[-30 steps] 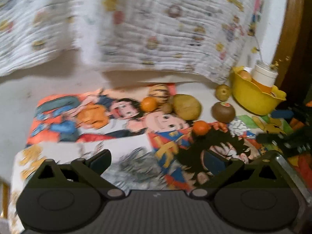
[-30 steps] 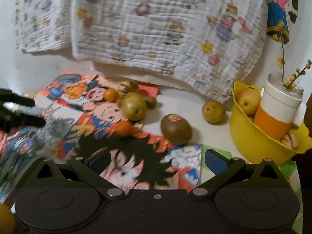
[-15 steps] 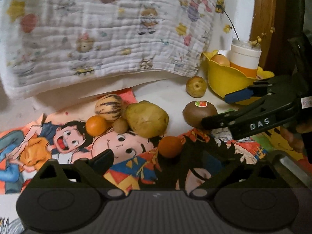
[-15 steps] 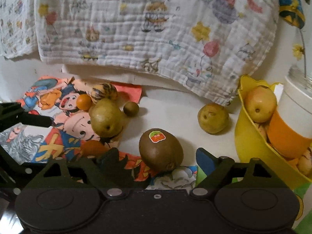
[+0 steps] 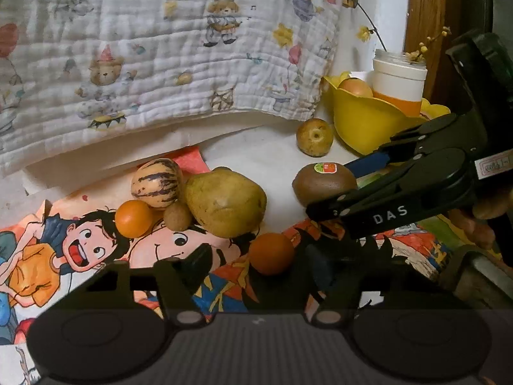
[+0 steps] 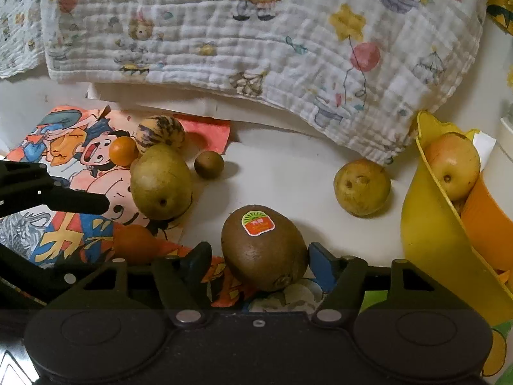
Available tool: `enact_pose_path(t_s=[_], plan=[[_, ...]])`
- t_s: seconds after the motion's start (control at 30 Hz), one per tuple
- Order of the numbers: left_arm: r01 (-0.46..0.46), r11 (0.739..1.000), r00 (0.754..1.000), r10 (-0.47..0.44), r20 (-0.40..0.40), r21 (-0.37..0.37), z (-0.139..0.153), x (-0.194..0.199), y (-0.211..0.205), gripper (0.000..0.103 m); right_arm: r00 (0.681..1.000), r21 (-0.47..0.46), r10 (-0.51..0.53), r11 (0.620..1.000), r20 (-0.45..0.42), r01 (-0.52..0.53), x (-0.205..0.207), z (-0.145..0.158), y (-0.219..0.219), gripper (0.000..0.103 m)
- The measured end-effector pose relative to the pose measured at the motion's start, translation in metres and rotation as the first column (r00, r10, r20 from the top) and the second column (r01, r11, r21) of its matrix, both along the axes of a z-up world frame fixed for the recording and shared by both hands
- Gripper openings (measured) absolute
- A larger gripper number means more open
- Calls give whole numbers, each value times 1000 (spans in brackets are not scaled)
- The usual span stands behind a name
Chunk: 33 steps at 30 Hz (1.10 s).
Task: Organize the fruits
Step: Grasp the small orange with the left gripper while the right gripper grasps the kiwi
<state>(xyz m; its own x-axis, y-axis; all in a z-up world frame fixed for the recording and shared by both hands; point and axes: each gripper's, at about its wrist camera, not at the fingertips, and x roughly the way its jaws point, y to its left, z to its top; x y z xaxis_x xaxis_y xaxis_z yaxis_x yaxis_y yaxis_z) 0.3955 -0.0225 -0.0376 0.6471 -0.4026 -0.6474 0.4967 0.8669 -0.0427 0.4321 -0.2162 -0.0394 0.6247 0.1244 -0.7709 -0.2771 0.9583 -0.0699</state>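
Note:
A brown kiwi with a sticker [image 6: 264, 247] lies between the open fingers of my right gripper [image 6: 256, 261]; it also shows in the left wrist view [image 5: 323, 184]. My left gripper [image 5: 256, 264] is open around a small orange [image 5: 272, 253]. A green pear [image 5: 224, 205], a striped melon [image 5: 157, 182], another orange [image 5: 134, 214] and a small brown fruit [image 5: 177, 216] sit together on the cartoon mat [image 5: 64, 256]. A yellowish apple [image 6: 361, 187] lies near the yellow bowl [image 6: 429, 234].
The bowl holds an apple [image 6: 452, 170] and an orange-and-white cup [image 5: 399, 85]. A printed white cloth [image 6: 256, 32] hangs behind the fruits. A wooden post [image 5: 423, 16] stands at the far right.
Both grippers have moved forward. The right one now has the kiwi between its fingers, and the left one has the small orange between its fingers.

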Motion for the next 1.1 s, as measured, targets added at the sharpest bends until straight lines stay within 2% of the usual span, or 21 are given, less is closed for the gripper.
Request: enact_pose_path(t_s=[0.13, 0.4, 0.57, 0.77, 1.0, 1.1], plan=[[18, 1000, 1000, -18, -1, -2, -1, 3, -4, 57, 1000, -5, -18, 1000, -9, 18, 5, -3, 0, 62], [25, 1000, 999, -25, -32, -4, -8, 10, -10, 37, 1000, 4, -27, 1000, -10, 27, 9, -6, -1, 61], [20, 1000, 999, -21, -35, -11, -8, 7, -9, 36, 999, 14, -45, 999, 8, 45, 4, -6, -1, 60], [11, 1000, 999, -11, -38, -12, 0, -5, -2, 35, 997, 75, -78, 994, 18, 77, -7, -1, -7, 60], [-16, 1000, 999, 15, -32, -17, 18, -29, 12, 35, 997, 129, -60, 990, 44, 54, -35, 15, -6, 60], [-38, 999, 998, 37, -52, -25, 22, -44, 23, 35, 997, 161, -50, 986, 53, 41, -50, 21, -4, 60]])
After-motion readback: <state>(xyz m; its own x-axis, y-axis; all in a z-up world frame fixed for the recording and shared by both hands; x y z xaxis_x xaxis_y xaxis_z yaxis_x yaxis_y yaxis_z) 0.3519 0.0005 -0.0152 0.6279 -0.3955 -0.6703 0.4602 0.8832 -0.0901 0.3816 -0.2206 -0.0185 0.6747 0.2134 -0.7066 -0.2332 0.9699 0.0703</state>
